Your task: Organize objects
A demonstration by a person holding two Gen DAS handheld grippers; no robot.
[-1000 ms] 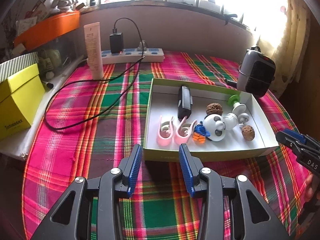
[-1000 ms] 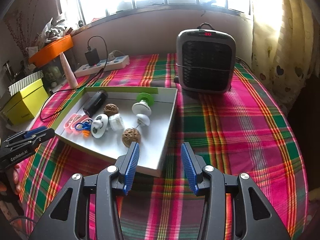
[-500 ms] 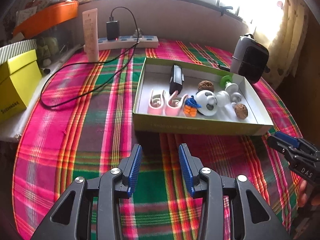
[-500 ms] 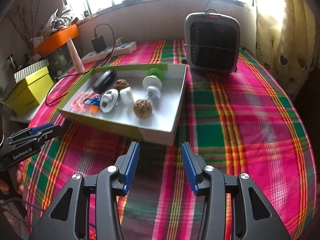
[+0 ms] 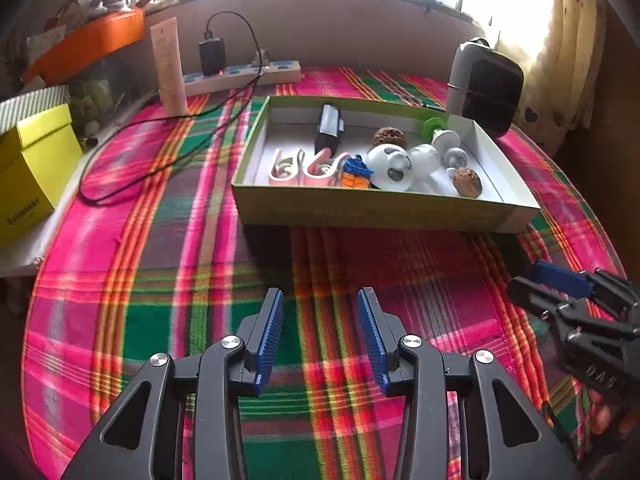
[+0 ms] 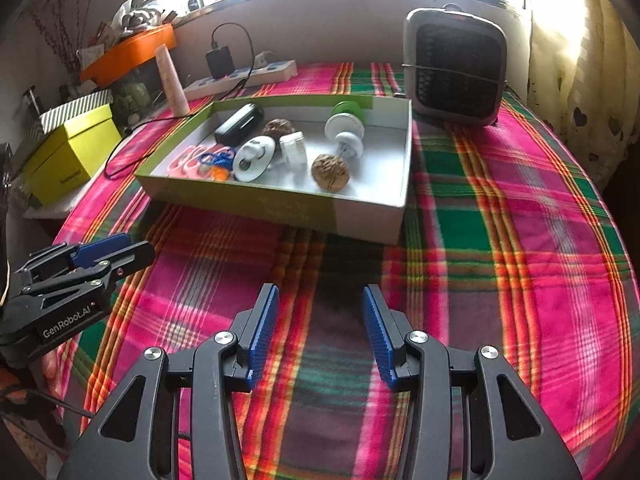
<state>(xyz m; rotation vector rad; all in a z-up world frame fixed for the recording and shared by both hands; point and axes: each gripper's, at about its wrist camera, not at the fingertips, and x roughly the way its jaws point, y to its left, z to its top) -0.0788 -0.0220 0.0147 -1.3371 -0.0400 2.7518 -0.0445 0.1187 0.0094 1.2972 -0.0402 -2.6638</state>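
A shallow green box (image 5: 380, 210) (image 6: 248, 200) stands on the plaid cloth, white inside. It holds pink clips (image 5: 296, 166), a blue and orange piece (image 5: 354, 172), a black device (image 5: 329, 128) (image 6: 239, 124), two walnuts (image 5: 466, 182) (image 6: 330, 172), white round parts (image 5: 390, 164) (image 6: 254, 158) and a green-capped spool (image 6: 346, 122). My left gripper (image 5: 320, 304) hovers open and empty over the cloth, short of the box's near wall. My right gripper (image 6: 319, 300) is likewise open and empty, below the box's near right corner. Each gripper shows at the other view's edge.
A grey heater (image 6: 456, 72) stands behind the box at the right. A power strip (image 5: 244, 78) with a black charger and trailing cable (image 5: 160, 148), a beige tube (image 5: 170, 72), a yellow box (image 5: 28, 172) and an orange tray (image 5: 88, 44) line the left and back.
Both grippers have pulled back toward the near edge and sunk a little, so the box now lies farther ahead of them. Their jaws kept the same gap.
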